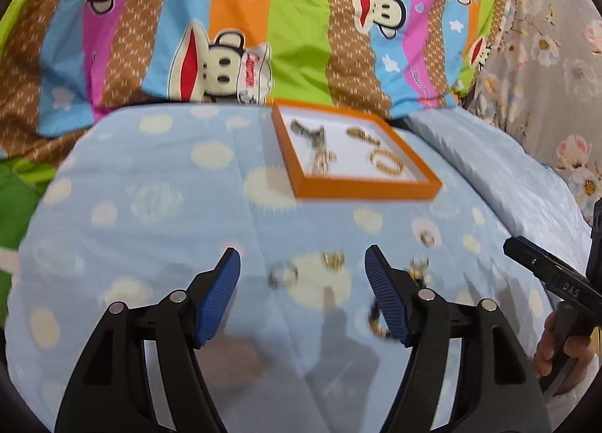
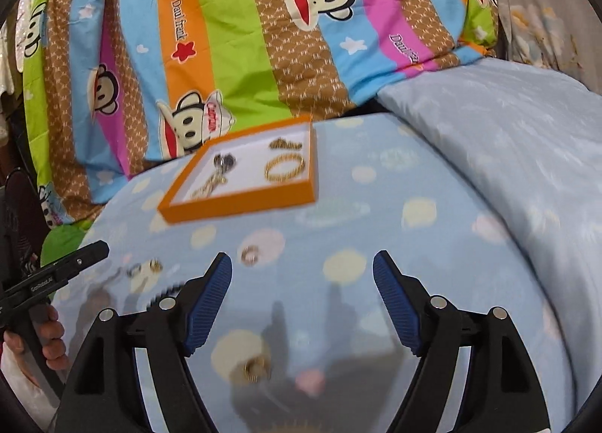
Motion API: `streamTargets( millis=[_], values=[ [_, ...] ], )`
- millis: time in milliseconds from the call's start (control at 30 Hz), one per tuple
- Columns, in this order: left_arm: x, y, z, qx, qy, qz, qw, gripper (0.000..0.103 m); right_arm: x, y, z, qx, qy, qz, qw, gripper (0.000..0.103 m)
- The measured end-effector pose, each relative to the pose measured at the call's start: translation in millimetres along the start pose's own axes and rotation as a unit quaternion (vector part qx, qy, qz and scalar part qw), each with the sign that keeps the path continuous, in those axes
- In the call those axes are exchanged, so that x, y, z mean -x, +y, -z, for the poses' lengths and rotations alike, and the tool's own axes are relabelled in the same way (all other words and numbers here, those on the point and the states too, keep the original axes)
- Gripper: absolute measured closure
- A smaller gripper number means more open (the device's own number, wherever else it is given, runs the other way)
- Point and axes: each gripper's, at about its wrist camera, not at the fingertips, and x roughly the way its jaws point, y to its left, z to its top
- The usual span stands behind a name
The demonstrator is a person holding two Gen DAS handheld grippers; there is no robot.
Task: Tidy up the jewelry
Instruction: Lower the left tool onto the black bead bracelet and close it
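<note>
An orange-rimmed tray (image 1: 367, 190) with a white floor sits on the blue dotted bedsheet and holds a gold bracelet (image 1: 387, 162), a gold chain and a grey piece. It also shows in the right wrist view (image 2: 240, 205). My left gripper (image 1: 303, 290) is open and empty above loose rings: a silver ring (image 1: 283, 275) and a gold ring (image 1: 334, 259) lie between its fingers. A dark beaded piece (image 1: 376, 320) lies by its right finger. My right gripper (image 2: 301, 295) is open and empty; a gold ring (image 2: 256, 369) lies beneath it and another ring (image 2: 249, 255) lies ahead.
A striped monkey-print quilt (image 1: 244, 19) is piled behind the tray. A pale blue pillow (image 2: 508, 139) lies to the right. The other hand-held gripper (image 1: 549, 275) reaches in at the right edge of the left wrist view.
</note>
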Motion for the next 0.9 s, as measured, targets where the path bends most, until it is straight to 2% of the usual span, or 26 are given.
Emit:
streamTargets(
  millis=[167, 233, 333, 567, 900],
  values=[
    [5, -4, 23, 0.001, 0.011, -0.008, 0.9999, 0.037, 1, 14, 28, 0.000, 0.029, -0.017, 0.999, 0.027],
    [1, -5, 27, 0.004, 0.025, -0.002, 0.9997, 0.037, 5, 22, 31, 0.016, 0.024, -0.014, 0.999, 0.027],
    [0, -6, 28, -0.002, 0.026, -0.005, 0.9996, 0.037, 6, 28, 32, 0.029, 0.020, -0.001, 0.999, 0.027],
    [0, -10, 29, -0.008, 0.026, -0.002, 0.9996, 0.035, 0, 15, 29, -0.005, 0.033, -0.006, 0.999, 0.027],
    [19, 14, 43, 0.029, 0.039, 0.004, 0.9988, 0.036, -1, 11, 29, -0.017, 0.036, -0.012, 0.999, 0.027]
  ],
)
